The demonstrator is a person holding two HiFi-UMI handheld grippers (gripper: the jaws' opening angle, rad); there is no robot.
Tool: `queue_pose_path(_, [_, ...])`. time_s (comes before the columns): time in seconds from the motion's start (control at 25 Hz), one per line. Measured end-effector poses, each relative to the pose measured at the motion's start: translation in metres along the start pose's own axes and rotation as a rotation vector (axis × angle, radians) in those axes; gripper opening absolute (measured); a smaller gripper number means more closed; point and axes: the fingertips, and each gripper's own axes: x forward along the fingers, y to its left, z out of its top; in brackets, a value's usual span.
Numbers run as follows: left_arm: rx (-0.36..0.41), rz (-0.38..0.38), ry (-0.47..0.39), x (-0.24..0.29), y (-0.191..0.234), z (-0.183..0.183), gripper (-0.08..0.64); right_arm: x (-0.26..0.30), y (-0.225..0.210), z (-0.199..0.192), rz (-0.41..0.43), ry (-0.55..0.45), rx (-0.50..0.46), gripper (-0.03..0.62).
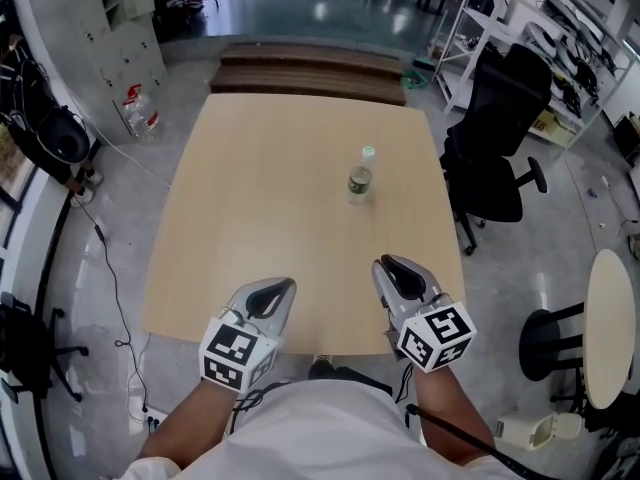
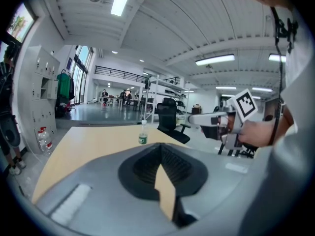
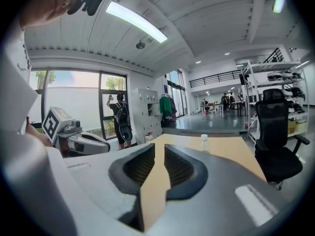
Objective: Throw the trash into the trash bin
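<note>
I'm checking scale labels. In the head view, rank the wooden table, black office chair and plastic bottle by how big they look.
1. wooden table, largest by far
2. black office chair
3. plastic bottle, smallest
The gaps are wide, so nearness to the camera leaves no doubt.

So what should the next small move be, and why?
Probably reach the right tool forward to the bottle. It stands upright on the table, untouched, ahead of that tool, whose jaws are slightly apart and empty. They may need opening wider.
</note>
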Motion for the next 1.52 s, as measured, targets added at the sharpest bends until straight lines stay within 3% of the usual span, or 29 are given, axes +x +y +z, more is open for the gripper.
queue_pose_path(0.48, [0.009,0.009,0.042,0.061,0.011,0.013,0.008,0.041,-0.054,-0.007,0.011,0.030,0.024,0.100])
queue_pose_path(0.92, [-0.019,0.056,0.075,0.092,0.030,0.008,0.008,0.092,-0.115,-0.015,-0.013,0.070,-0.022,0.120])
queue_pose_path(1.52, [-0.013,0.075,0.118,0.125,0.042,0.006,0.008,0.181,-0.165,-0.018,-0.048,0.090,-0.058,0.161])
